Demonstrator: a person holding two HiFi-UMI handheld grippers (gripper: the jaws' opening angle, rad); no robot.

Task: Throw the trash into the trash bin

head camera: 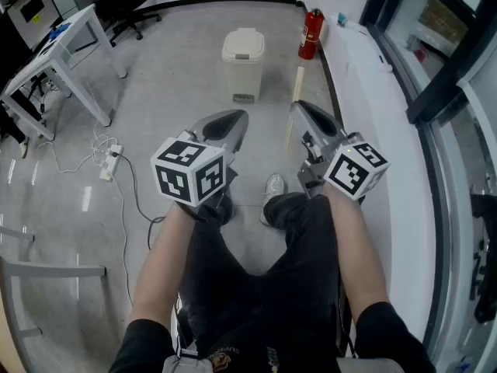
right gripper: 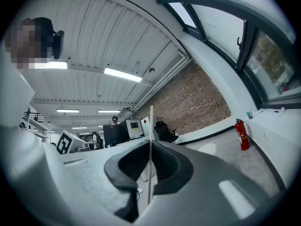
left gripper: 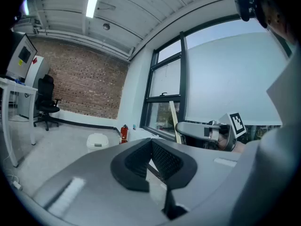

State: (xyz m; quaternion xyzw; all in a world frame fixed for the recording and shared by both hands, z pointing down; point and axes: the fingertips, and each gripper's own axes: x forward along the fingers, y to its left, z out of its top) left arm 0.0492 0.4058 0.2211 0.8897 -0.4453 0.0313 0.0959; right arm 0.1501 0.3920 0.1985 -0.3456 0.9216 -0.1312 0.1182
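The right gripper [head camera: 304, 115] has its jaws closed on a thin pale wooden stick [head camera: 296, 99]. In the right gripper view the stick [right gripper: 150, 140] runs straight through the slit between the two black pads, pinched partway along its length, with its free end rising well past the jaw tips. From the head view the stick points away from the seated person, toward the floor ahead. The left gripper [head camera: 230, 123] is held beside the right one, above the person's knees. Its jaws [left gripper: 151, 142] meet at the tips with nothing between them. The trash bin [head camera: 242, 62], a cream pedal bin with its lid down, stands on the grey floor well ahead of both grippers, slightly left of the stick's line. A red fire extinguisher [head camera: 311, 33] stands near the bin, by the window ledge.
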